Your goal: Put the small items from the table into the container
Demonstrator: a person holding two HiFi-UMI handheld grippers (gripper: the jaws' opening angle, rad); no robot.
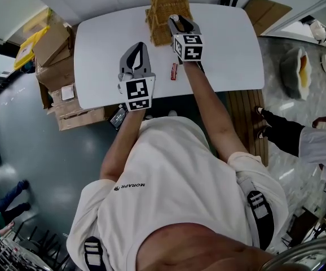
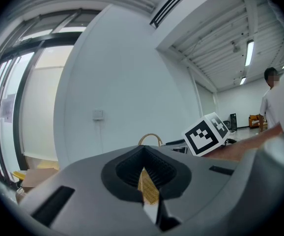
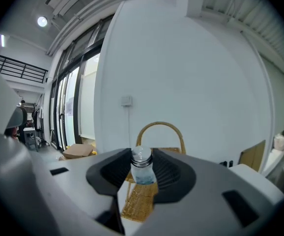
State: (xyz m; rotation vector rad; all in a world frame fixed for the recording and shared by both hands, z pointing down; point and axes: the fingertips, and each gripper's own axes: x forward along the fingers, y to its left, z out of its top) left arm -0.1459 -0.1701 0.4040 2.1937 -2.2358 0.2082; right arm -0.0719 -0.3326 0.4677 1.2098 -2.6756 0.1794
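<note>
My right gripper [image 1: 178, 22] is shut on a small clear glass shaker [image 3: 143, 170] with a silver cap, held upright between the pads. It hovers at the near edge of the wicker basket [image 1: 166, 9], whose handle [image 3: 157, 130] rises just behind the shaker. My left gripper [image 1: 135, 51] hangs level over the white table [image 1: 101, 44], left of the right one, its jaws together with nothing in them. In the left gripper view the basket's handle [image 2: 149, 137] shows past the left gripper [image 2: 145, 154]. A small red item [image 1: 173, 71] lies on the table between the two grippers.
Cardboard boxes [image 1: 54, 55] are stacked beside the table's left end. A flat piece of cardboard [image 1: 266, 9] lies past the far right corner. A person's legs [image 1: 287, 131] are at the right, near a wooden panel [image 1: 245, 114].
</note>
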